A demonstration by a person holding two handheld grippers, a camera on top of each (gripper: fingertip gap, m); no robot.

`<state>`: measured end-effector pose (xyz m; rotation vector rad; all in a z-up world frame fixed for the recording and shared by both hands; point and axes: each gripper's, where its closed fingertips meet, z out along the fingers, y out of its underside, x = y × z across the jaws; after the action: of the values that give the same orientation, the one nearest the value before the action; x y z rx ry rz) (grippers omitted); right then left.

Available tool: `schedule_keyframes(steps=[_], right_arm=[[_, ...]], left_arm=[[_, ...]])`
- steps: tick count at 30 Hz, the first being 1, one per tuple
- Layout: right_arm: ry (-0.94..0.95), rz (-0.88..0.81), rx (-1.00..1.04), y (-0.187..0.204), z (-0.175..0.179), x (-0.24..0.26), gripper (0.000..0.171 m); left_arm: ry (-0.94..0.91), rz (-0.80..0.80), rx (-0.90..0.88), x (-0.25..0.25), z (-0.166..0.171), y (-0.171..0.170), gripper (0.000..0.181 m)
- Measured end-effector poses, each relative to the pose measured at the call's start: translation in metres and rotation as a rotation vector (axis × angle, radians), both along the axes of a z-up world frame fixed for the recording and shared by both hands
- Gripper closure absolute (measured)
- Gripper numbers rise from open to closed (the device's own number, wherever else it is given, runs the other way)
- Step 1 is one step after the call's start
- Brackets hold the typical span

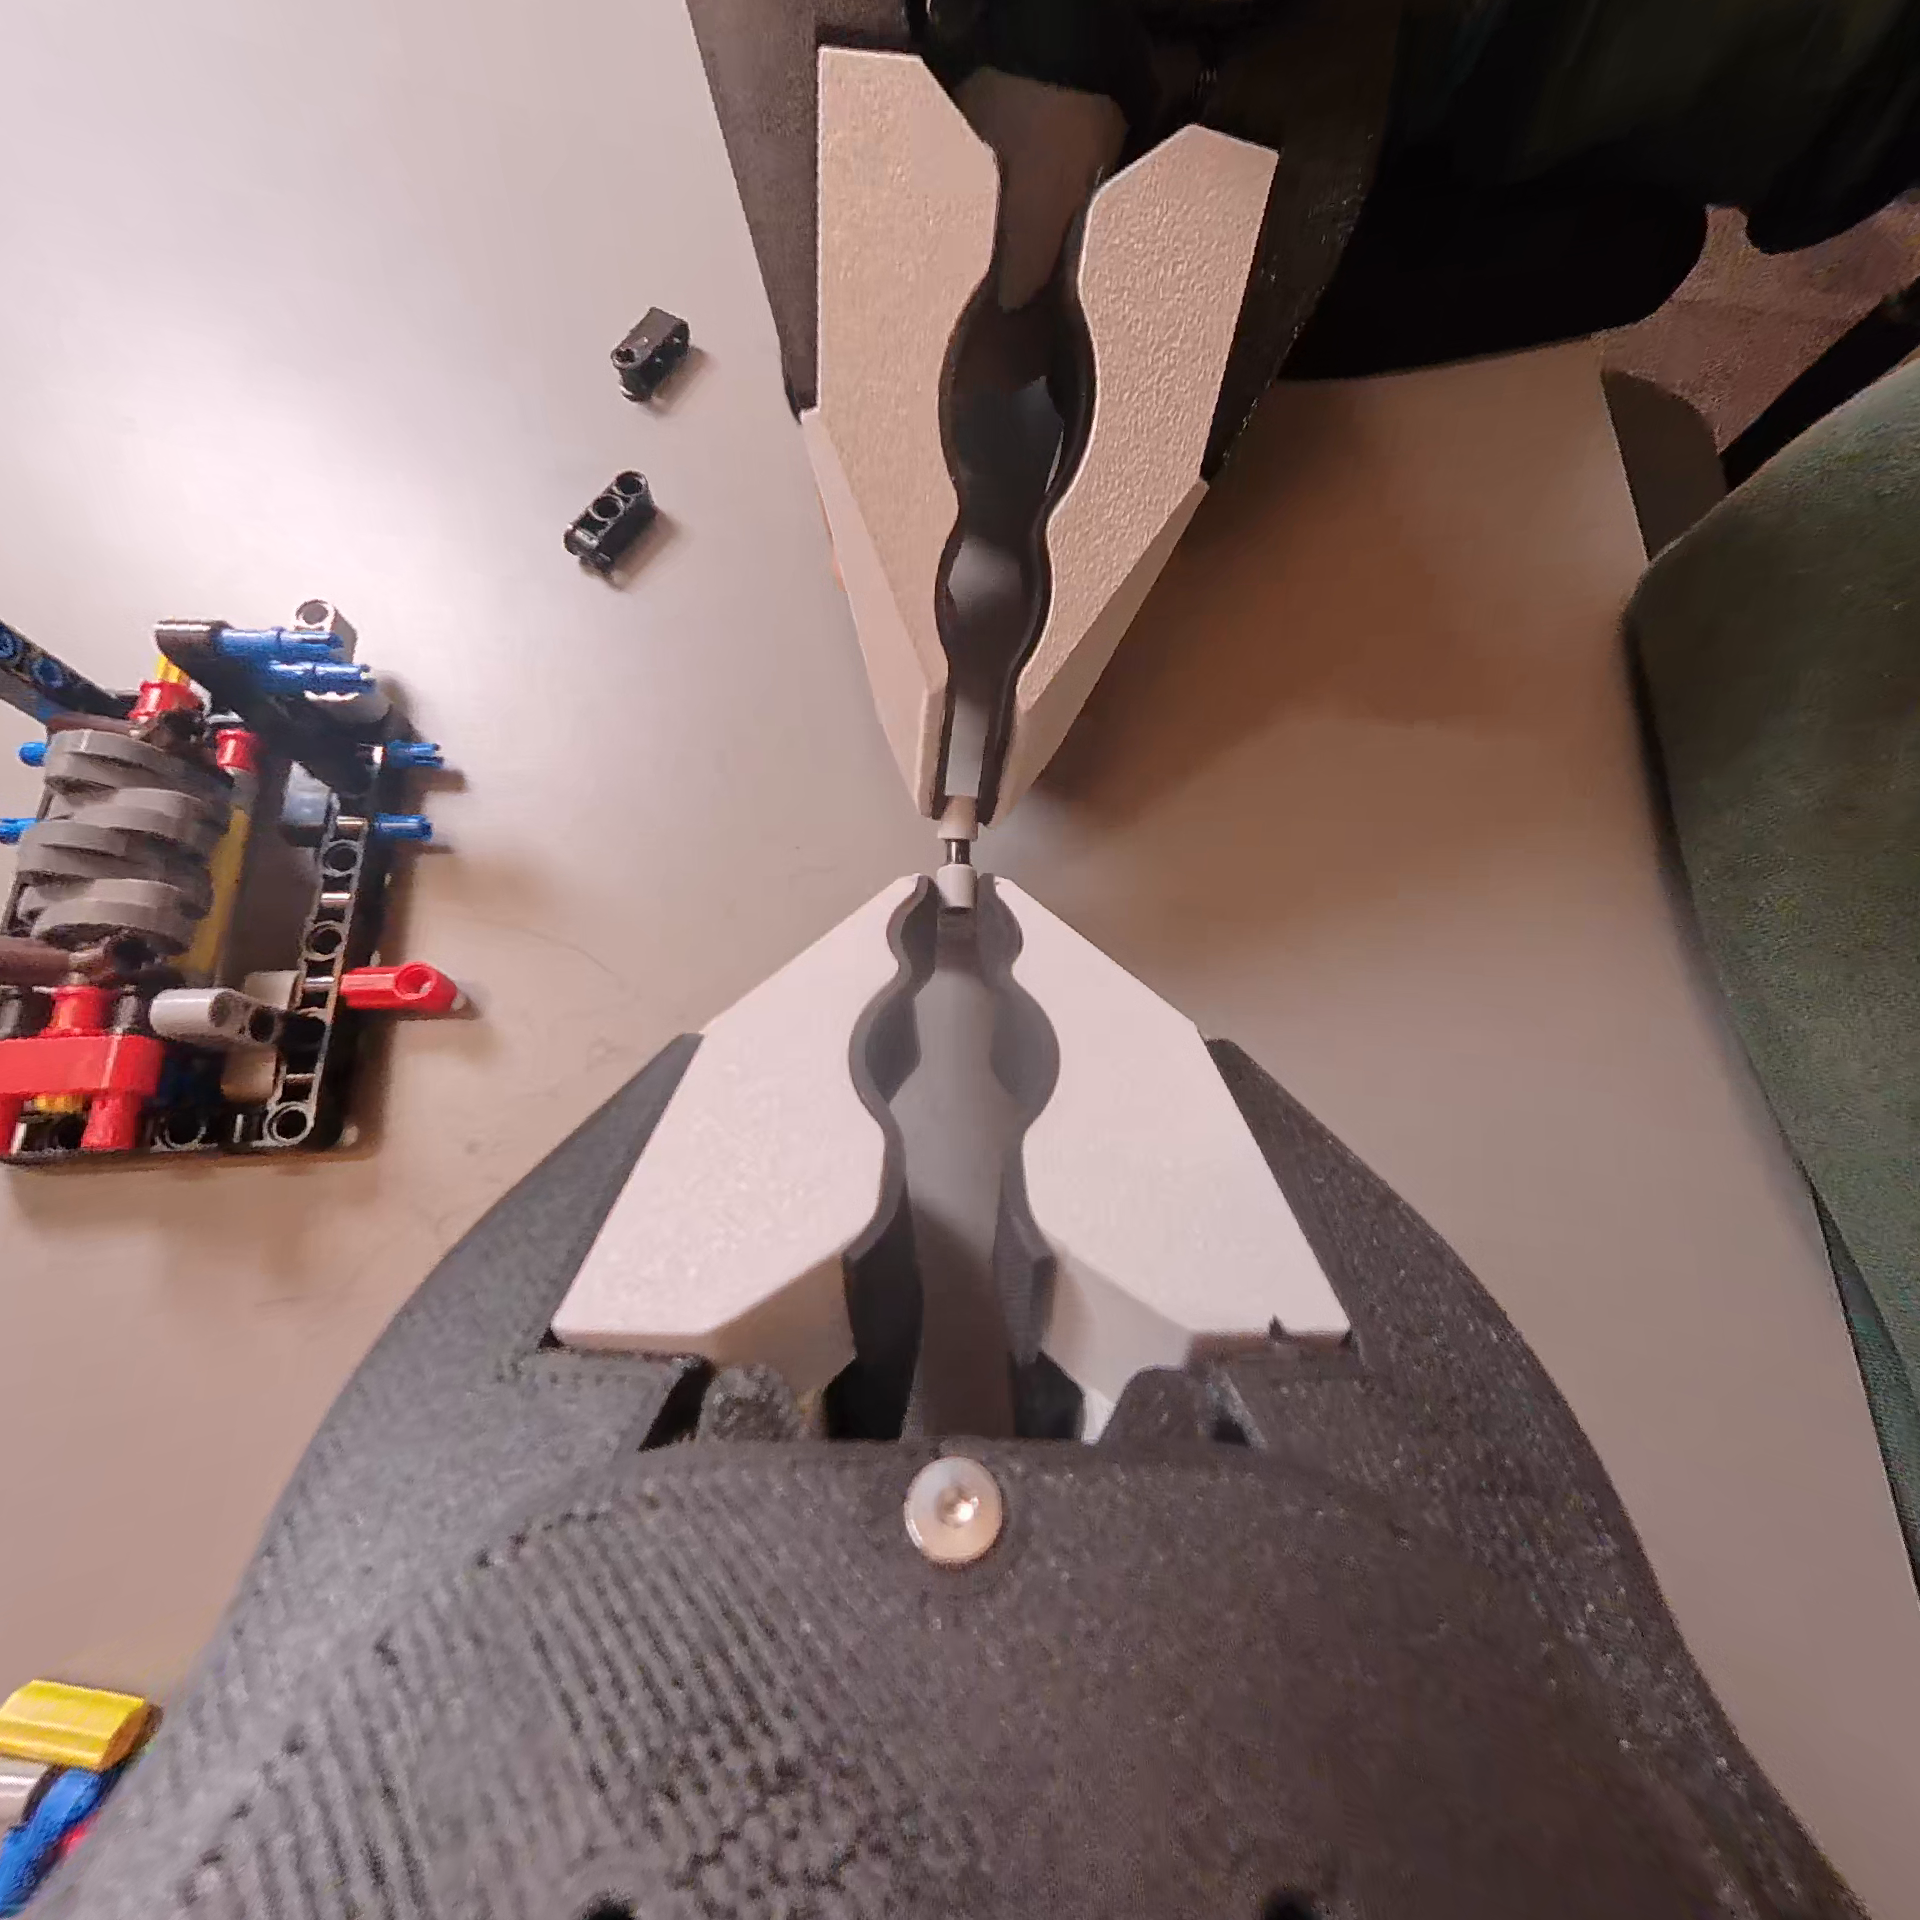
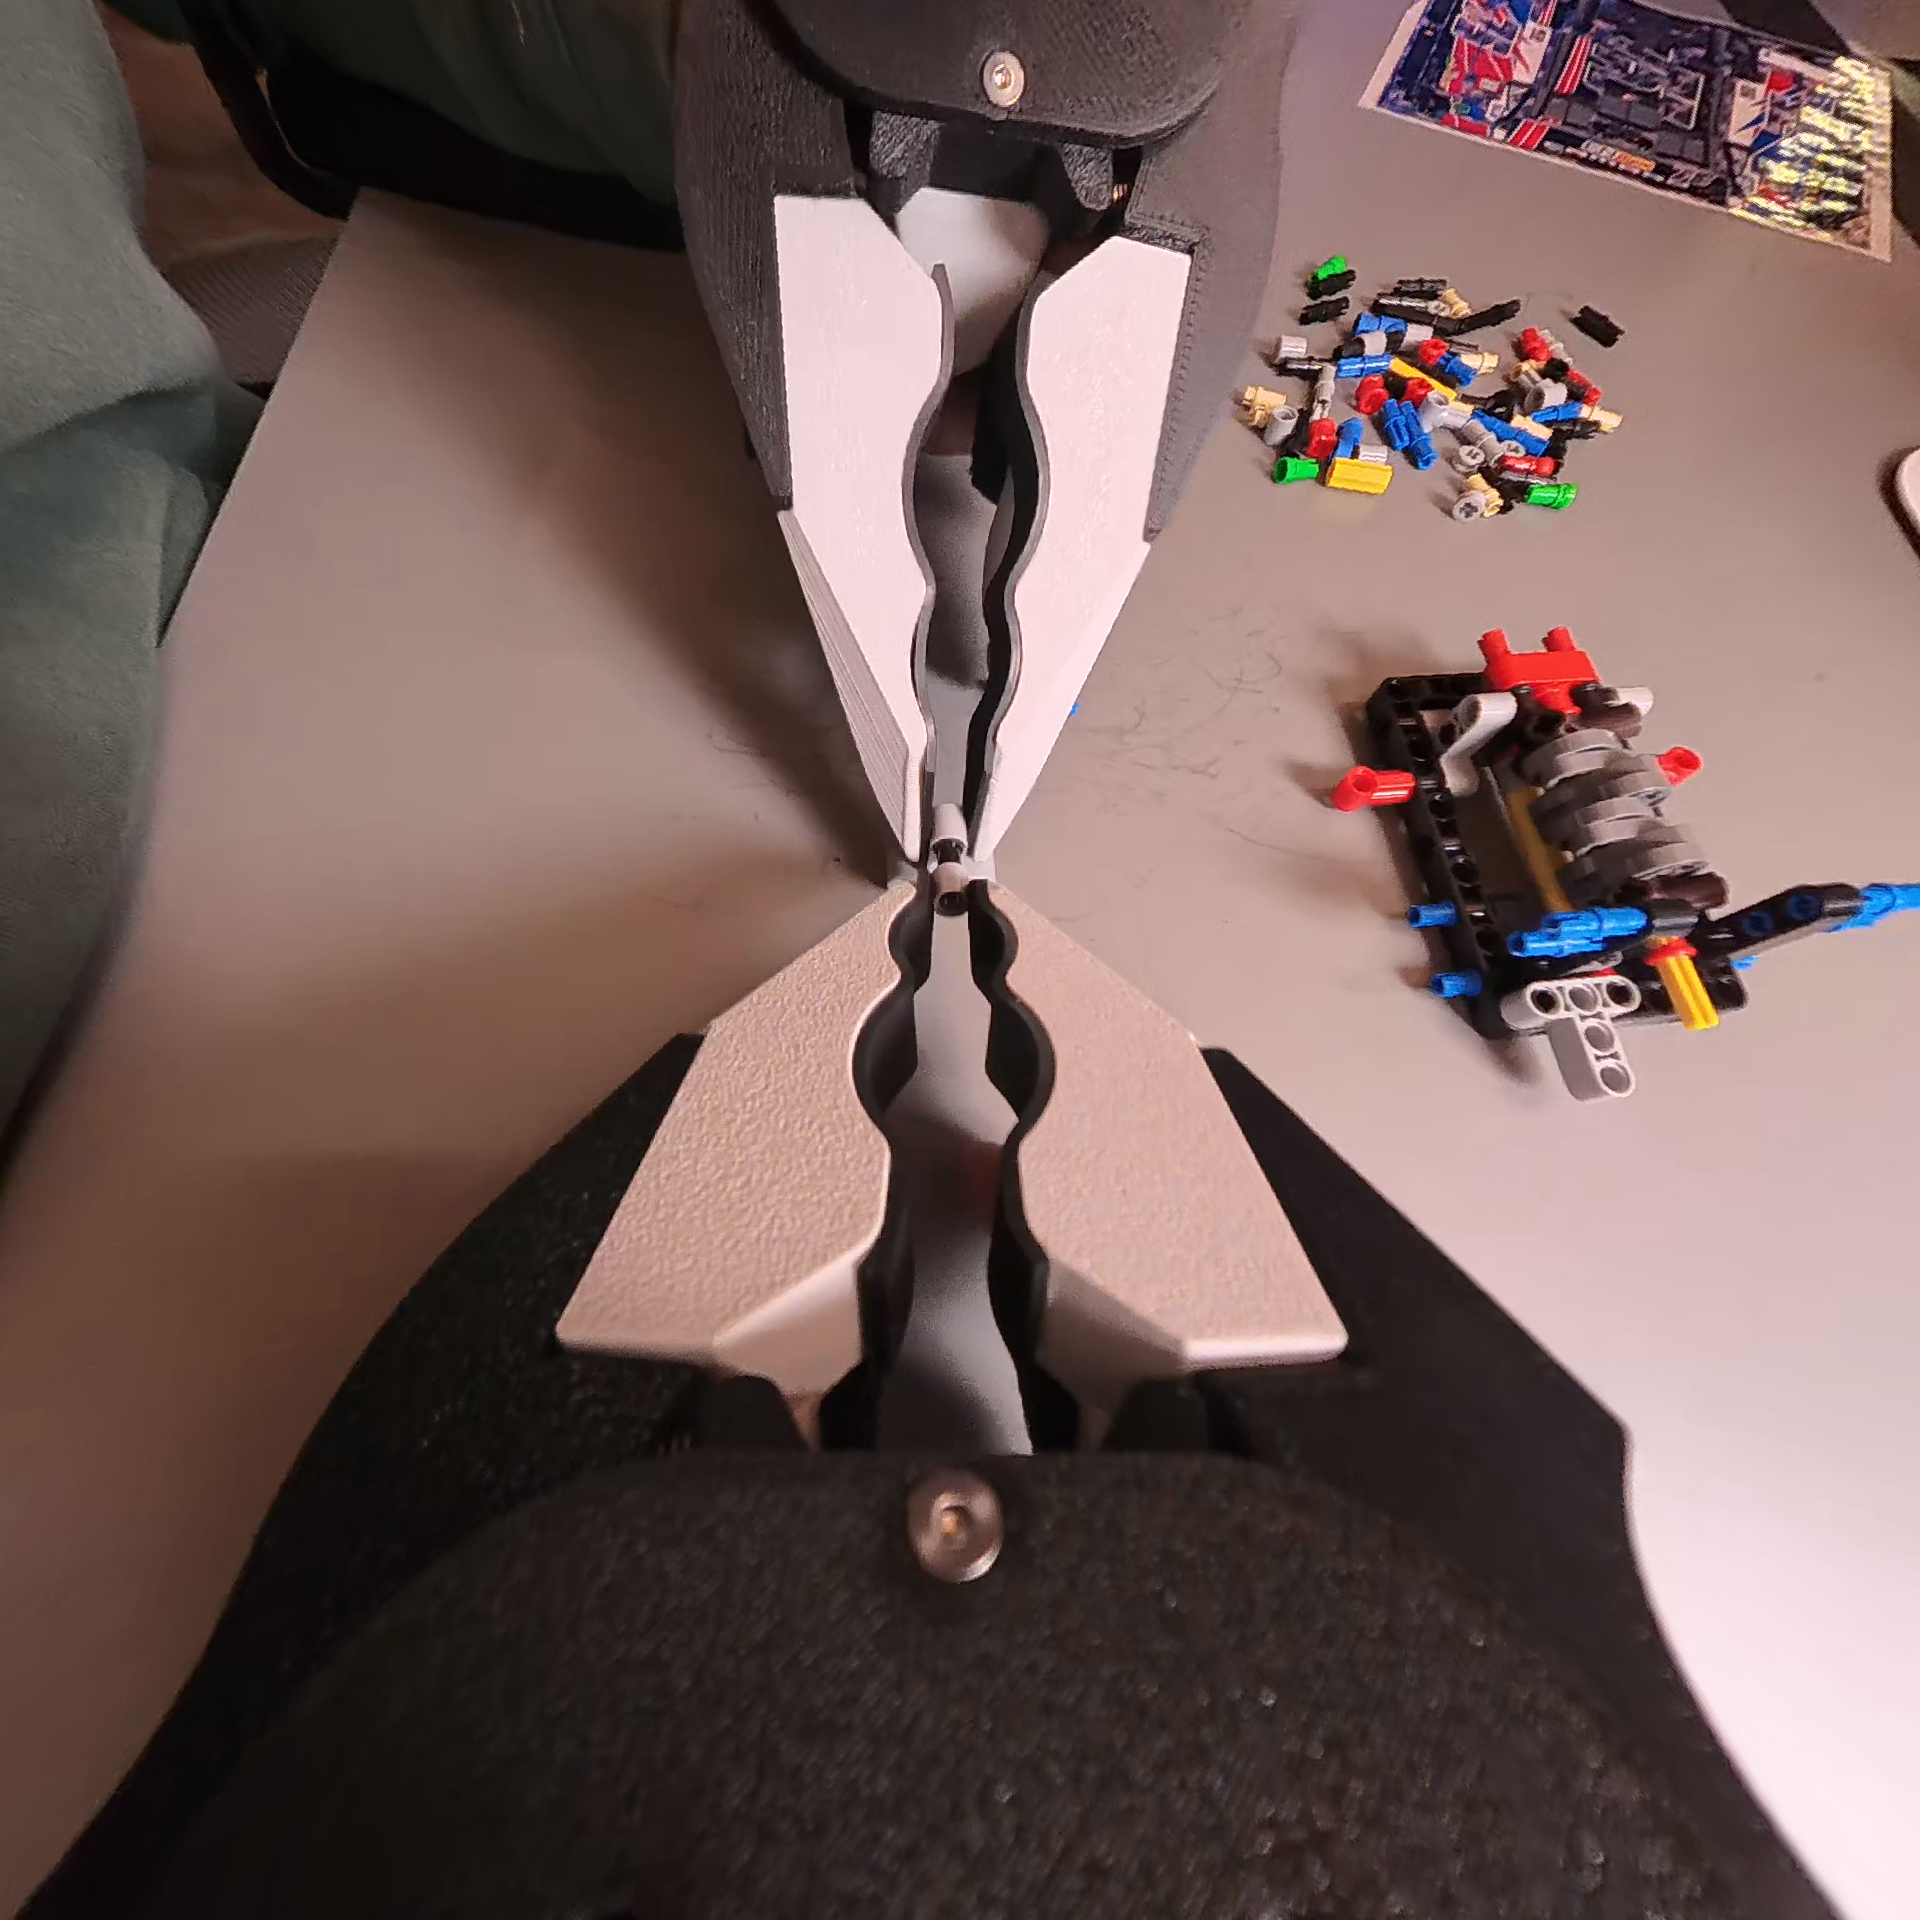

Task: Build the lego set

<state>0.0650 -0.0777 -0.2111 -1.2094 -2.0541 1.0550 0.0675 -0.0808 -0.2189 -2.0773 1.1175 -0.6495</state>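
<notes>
My left gripper (image 1: 956,896) and right gripper (image 2: 948,896) meet tip to tip above the grey table (image 2: 499,644). In the left wrist view the right gripper (image 1: 958,819) comes in from the top. In the right wrist view the left gripper (image 2: 950,836) comes in from the top. Each is shut on a small grey connector piece (image 1: 956,889) (image 1: 956,829). A short dark pin (image 1: 956,854) bridges the two pieces. The half-built lego model (image 2: 1558,862) lies flat on the table apart from both grippers; it also shows in the left wrist view (image 1: 177,894).
Two black connectors (image 1: 649,353) (image 1: 608,514) lie loose beyond the model. A pile of small coloured parts (image 2: 1423,395) and a printed instruction sheet (image 2: 1631,114) lie at the far right. A green chair (image 1: 1787,831) stands past the table edge. A yellow part (image 1: 73,1725) lies near the left gripper.
</notes>
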Motion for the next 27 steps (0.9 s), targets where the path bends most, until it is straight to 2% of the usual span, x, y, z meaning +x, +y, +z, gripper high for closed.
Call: schedule_keyframes(steps=[5,10,15,27], right_arm=[[0.017,-0.020,-0.043,0.002,0.004,-0.002,0.166],[0.184,-0.066,-0.194,0.009,0.044,-0.006,0.166],[0.208,-0.048,-0.220,0.004,0.050,-0.006,0.166],[0.217,-0.055,-0.186,0.002,0.051,-0.008,0.166]], left_arm=[[-0.102,0.024,-0.002,-0.001,0.006,0.002,0.176],[-0.312,0.052,0.019,-0.003,0.043,0.009,0.176],[-0.426,0.037,-0.025,0.002,0.052,0.006,0.176],[-0.402,-0.005,0.012,0.000,0.053,0.005,0.176]])
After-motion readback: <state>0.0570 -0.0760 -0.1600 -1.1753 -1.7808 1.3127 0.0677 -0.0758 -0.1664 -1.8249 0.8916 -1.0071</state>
